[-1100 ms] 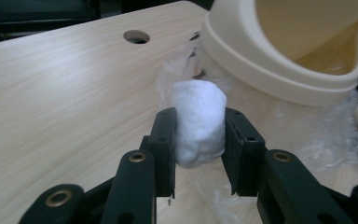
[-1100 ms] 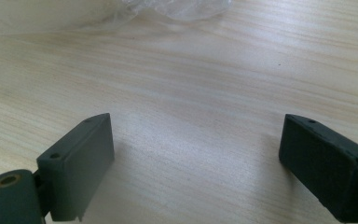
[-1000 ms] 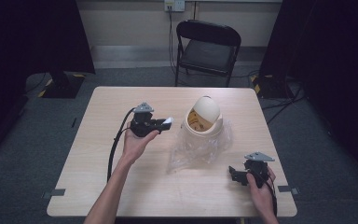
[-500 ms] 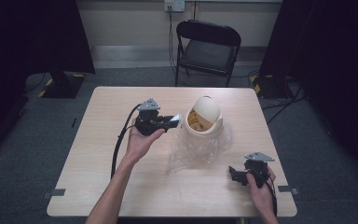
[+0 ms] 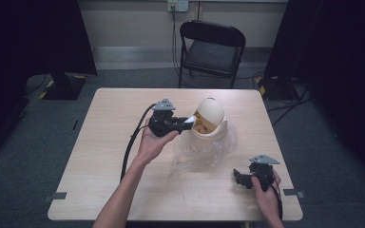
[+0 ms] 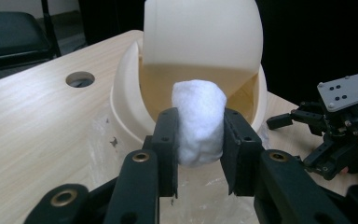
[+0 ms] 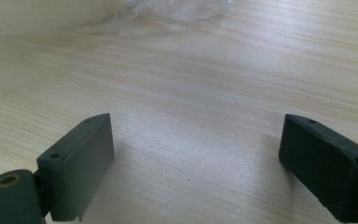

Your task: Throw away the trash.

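My left gripper [image 6: 199, 140] is shut on a white wad of tissue [image 6: 199, 121], pinched between both pads. It hovers right in front of a cream bin with a swing lid [image 6: 200, 42], at the lid's opening. From above, the left gripper [image 5: 186, 123] holds the tissue [image 5: 189, 123] against the left side of the bin [image 5: 210, 116] at mid-table. My right gripper [image 5: 240, 176] rests low near the table's front right, open, with bare wood between its jaws [image 7: 193, 158].
A clear plastic bag [image 5: 204, 152] lies crumpled under and in front of the bin. The table [image 5: 104, 156] has a round cable hole [image 6: 79, 79]. A black folding chair [image 5: 211, 47] stands behind the far edge. The left gripper's cable [image 5: 130, 142] trails over the table.
My left gripper has moved right and a little up with the tissue, from left of the bin to its opening. The right gripper has stayed put.
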